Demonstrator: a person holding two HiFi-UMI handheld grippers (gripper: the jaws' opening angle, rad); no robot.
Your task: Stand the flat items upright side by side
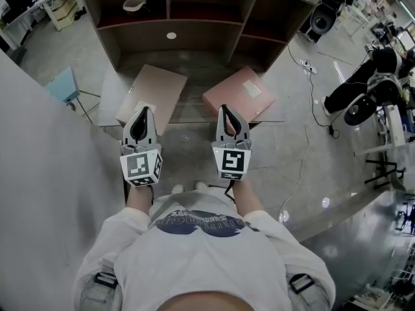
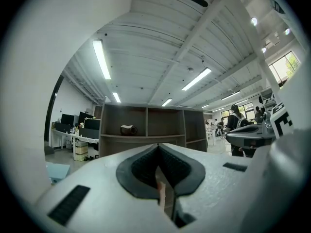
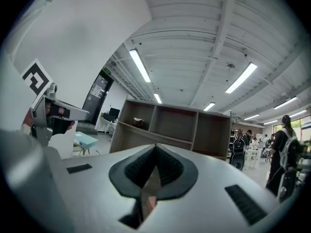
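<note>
Two flat boxes lie on the low wooden board in front of the shelf unit (image 1: 172,26): a tan box (image 1: 155,88) at the left and a pink box (image 1: 241,91) at the right, both lying flat. My left gripper (image 1: 143,110) hovers over the near end of the tan box, shut and empty. My right gripper (image 1: 225,107) hangs beside the near left edge of the pink box, also shut and empty. In the left gripper view the shut jaws (image 2: 158,147) point level at the shelf unit (image 2: 146,130). The right gripper view shows the same, with shut jaws (image 3: 156,147) before the shelf unit (image 3: 170,125).
A white bowl-like object (image 1: 134,4) sits in the shelf's upper left compartment. A light blue stool (image 1: 63,84) stands at the left beside a pale wall. Cables, a power strip (image 1: 306,65) and black chairs (image 1: 363,92) lie to the right. People stand far off at the right (image 3: 284,149).
</note>
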